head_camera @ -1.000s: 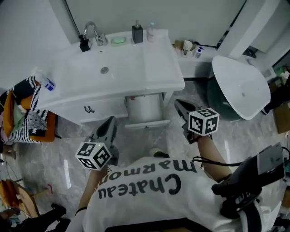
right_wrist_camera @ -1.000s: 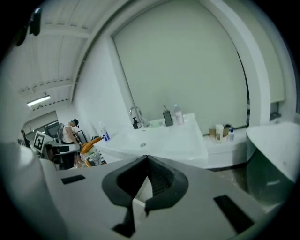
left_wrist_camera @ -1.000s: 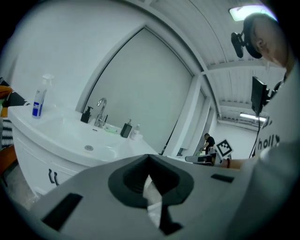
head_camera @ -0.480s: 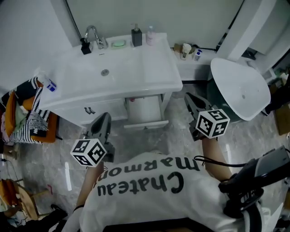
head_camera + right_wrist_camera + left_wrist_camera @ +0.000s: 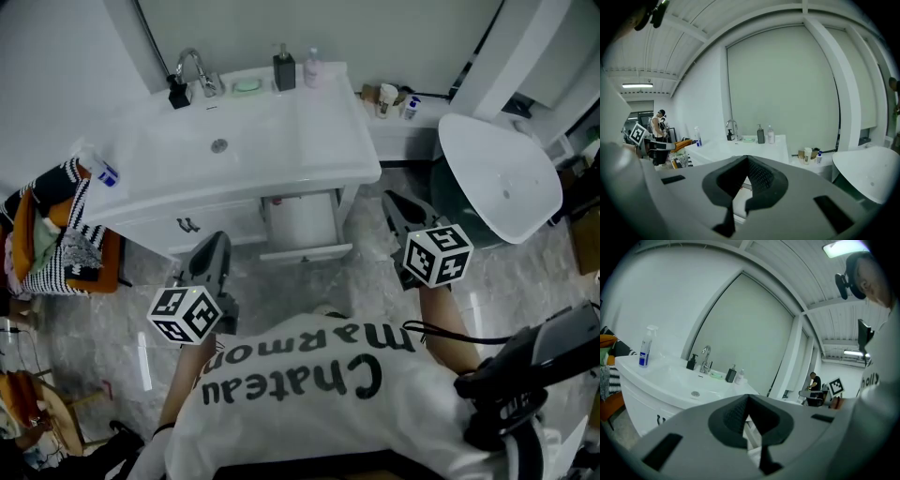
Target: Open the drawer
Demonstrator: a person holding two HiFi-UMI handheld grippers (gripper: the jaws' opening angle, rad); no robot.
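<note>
**A:** Where is the drawer?

**B:** It is under the right part of the white sink counter, on the far side of the floor from the person. The drawer looks pulled out toward the near side, and its white front stands clear of the cabinet.

**A:** And the one beside it?

**B:** The second drawer is to its left. It sits flush with the cabinet and has a dark handle.

**A:** What is the left gripper doing?

**B:** The left gripper hangs over the floor to the near left of the pulled-out drawer. It points toward the cabinet and touches nothing. Its own view shows the jaws pressed together with nothing between them.

**A:** And the right one?

**B:** The right gripper is just right of the drawer, near the counter's right corner and apart from both. Its jaws are also pressed together and empty.

**A:** What is on the counter?

**B:** There is a faucet at the far left and a dark soap dispenser at the far edge. A spray bottle stands at the left end.
</note>
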